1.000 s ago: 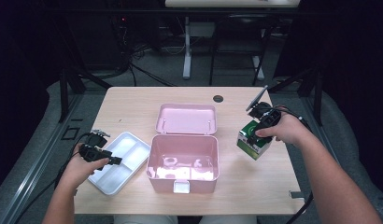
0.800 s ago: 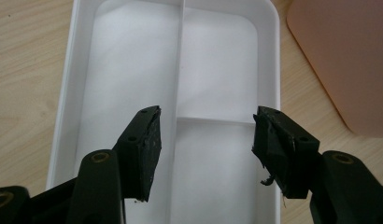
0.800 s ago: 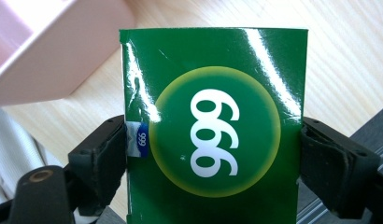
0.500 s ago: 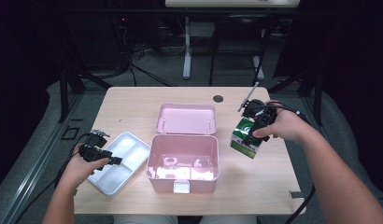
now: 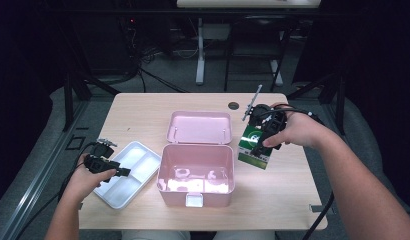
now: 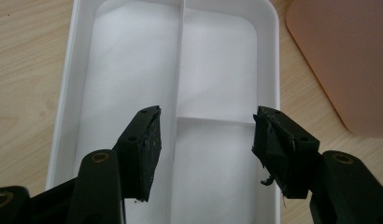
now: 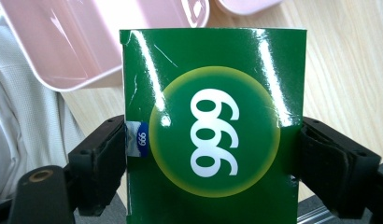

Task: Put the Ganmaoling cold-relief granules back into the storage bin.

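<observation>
A green box (image 5: 255, 147) printed with "999" (image 7: 213, 130) hangs tilted above the table, just right of the open pink case (image 5: 195, 172). My right gripper (image 5: 265, 131) is shut on its two sides (image 7: 213, 161). At the left, my left gripper (image 5: 119, 171) stands open over the white divided tray (image 5: 138, 152); in the left gripper view its jaws straddle the tray's centre divider (image 6: 179, 74) with nothing between them. The case's lid (image 5: 199, 127) lies flat behind its base.
A round cable hole (image 5: 233, 105) sits in the wooden table (image 5: 138, 115) near the back edge. Bare table lies right of the green box and in front of it. Dark floor, desk legs and cables surround the table.
My right gripper has carried the green box left and slightly forward, closer to the pink case, tilting it more. The left gripper has stayed over the tray.
</observation>
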`<action>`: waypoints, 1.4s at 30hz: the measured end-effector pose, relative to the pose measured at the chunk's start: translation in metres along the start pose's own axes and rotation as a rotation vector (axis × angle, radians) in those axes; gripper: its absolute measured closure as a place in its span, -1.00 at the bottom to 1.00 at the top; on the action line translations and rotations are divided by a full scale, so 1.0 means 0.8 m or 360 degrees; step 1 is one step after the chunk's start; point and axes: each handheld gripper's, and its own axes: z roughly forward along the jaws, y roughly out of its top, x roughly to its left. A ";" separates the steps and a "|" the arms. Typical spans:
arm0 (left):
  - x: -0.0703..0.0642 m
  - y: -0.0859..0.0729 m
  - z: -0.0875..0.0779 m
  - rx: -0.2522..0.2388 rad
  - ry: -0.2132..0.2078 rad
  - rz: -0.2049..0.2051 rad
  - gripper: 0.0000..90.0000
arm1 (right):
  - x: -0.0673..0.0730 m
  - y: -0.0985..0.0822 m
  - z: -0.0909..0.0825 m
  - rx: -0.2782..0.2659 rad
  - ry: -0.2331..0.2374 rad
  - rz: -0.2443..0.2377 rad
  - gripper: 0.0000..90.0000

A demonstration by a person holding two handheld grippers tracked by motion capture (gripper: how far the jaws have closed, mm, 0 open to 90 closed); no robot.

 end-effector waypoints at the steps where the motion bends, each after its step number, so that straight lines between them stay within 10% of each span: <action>1: 0.000 0.000 0.000 0.0001 -0.0001 0.0001 -0.08 | 0.002 0.003 -0.002 -0.0003 -0.0005 -0.0010 -0.66; 42: 0.002 -0.001 0.003 0.0008 -0.0010 -0.0003 -0.08 | 0.076 0.100 0.025 -0.0008 0.0024 -0.0389 -0.66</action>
